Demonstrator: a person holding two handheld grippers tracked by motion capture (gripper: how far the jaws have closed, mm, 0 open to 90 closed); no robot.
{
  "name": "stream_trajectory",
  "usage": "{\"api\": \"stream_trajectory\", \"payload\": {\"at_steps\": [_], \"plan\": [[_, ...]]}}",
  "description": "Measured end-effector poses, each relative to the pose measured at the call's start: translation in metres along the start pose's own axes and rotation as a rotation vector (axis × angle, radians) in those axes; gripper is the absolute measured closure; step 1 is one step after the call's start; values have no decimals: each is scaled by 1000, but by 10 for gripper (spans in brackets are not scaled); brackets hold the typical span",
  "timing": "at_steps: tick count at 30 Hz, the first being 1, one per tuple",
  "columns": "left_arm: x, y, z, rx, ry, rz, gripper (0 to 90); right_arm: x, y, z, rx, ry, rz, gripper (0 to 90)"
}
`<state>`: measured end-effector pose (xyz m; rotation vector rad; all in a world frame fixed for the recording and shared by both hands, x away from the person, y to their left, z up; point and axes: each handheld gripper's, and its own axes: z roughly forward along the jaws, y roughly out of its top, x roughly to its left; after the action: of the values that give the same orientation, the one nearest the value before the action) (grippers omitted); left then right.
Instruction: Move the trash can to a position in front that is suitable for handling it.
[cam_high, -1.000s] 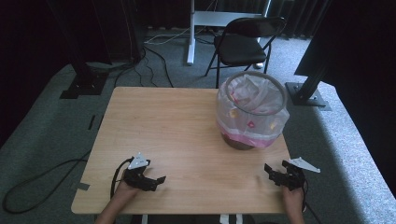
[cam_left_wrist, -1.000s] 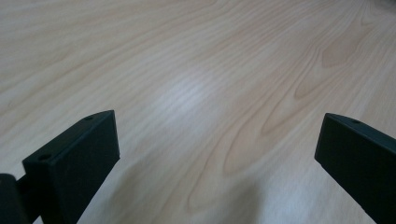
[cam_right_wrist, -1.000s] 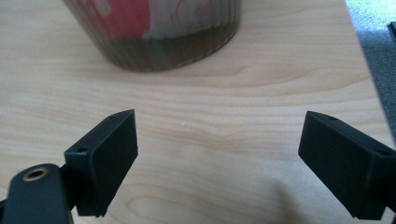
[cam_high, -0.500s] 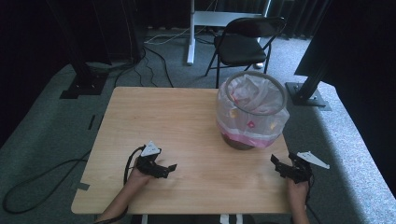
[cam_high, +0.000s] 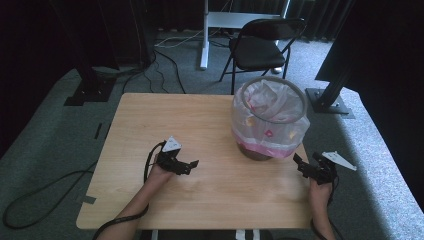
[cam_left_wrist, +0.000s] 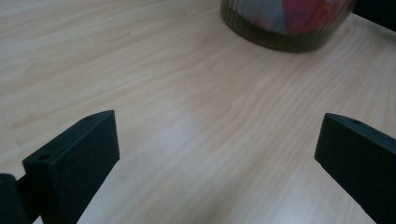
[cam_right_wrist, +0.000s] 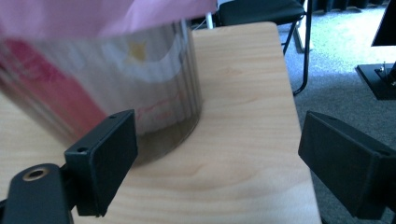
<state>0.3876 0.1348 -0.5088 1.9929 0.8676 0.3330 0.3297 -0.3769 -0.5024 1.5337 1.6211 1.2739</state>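
Note:
A clear round bin (cam_high: 270, 120) lined with a pink and white plastic bag stands on the right side of the wooden table (cam_high: 165, 115). My left gripper (cam_high: 192, 165) hovers over the table left of the bin, open, jaws wide apart with bare wood between them. In the left gripper view the bin's dark base (cam_left_wrist: 285, 37) sits at the top. My right gripper (cam_high: 299, 164) is at the table's right edge, close to the bin, open and holding nothing. In the right gripper view the bin (cam_right_wrist: 102, 84) fills the left side, just beyond the left jaw.
A black folding chair (cam_high: 260, 47) stands behind the table, beside a white desk leg (cam_high: 204, 35). Black stand bases sit on the carpet at left (cam_high: 90, 92) and right (cam_high: 330, 100). Cables run across the floor at left.
Both grippers have moved forward over the table toward the bin; the left one has also shifted right, and the right one now sits near the bin's base.

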Motion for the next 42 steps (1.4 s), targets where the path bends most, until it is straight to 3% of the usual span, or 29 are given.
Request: {"api": "stream_trajectory", "payload": {"at_steps": [12, 16, 24, 29, 38, 40, 42], "plan": [[1, 33, 33, -28, 12, 16, 0, -13, 21, 13, -34, -18, 31, 112], [-2, 43, 45, -43, 12, 17, 0, -15, 25, 20, -43, -29, 15, 112], [-2, 56, 71, -58, 2, 14, 0, -22, 35, 35, -69, -42, 42, 112], [-4, 62, 85, -56, 21, 15, 0, -26, 42, 46, -61, -50, 44, 112], [3, 78, 109, -41, 53, -32, 0, -32, 56, 69, -42, -65, 69, 112], [5, 85, 111, -52, 50, -58, 0, -32, 61, 74, -32, -65, 67, 112], [5, 91, 113, -61, 47, -56, 0, -31, 66, 77, -29, -60, 69, 112]]}}
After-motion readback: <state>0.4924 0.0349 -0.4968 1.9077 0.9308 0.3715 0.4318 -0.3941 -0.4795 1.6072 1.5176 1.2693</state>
